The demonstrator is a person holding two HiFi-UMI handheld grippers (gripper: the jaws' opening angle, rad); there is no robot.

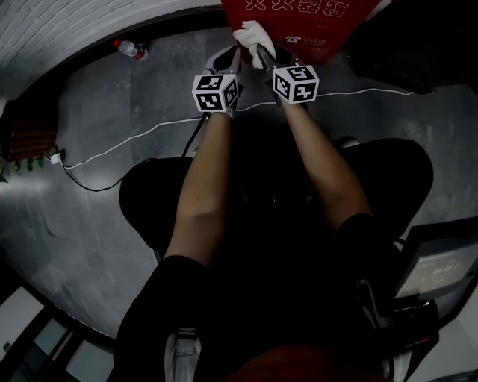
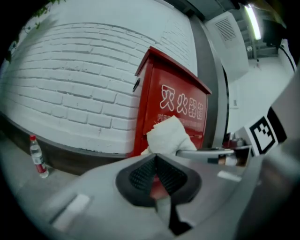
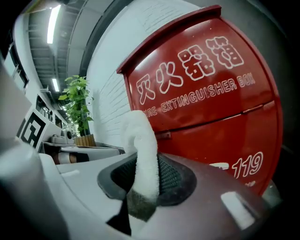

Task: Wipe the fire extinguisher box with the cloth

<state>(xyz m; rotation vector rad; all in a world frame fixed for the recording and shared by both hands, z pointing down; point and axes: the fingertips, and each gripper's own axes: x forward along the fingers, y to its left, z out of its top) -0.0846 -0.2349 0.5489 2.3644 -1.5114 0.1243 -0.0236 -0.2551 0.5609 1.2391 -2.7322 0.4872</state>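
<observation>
The red fire extinguisher box (image 1: pixel 299 22) stands against the wall at the top of the head view, its front printed with white lettering (image 3: pixel 211 103). My right gripper (image 1: pixel 263 54) is shut on a white cloth (image 3: pixel 143 154). The cloth (image 1: pixel 254 33) sticks up from the jaws just in front of the box face; I cannot tell whether it touches it. My left gripper (image 1: pixel 233 56) sits close beside it on the left, shut with nothing between its pads (image 2: pixel 140 174). In the left gripper view the cloth (image 2: pixel 168 136) shows ahead, before the box (image 2: pixel 173 108).
A plastic water bottle (image 1: pixel 131 50) stands on the floor by the white brick wall (image 2: pixel 84 84), left of the box. A white cable (image 1: pixel 134 138) runs across the grey floor under my arms. A potted plant (image 3: pixel 77 105) stands further back. A device with a screen (image 1: pixel 441 268) is at lower right.
</observation>
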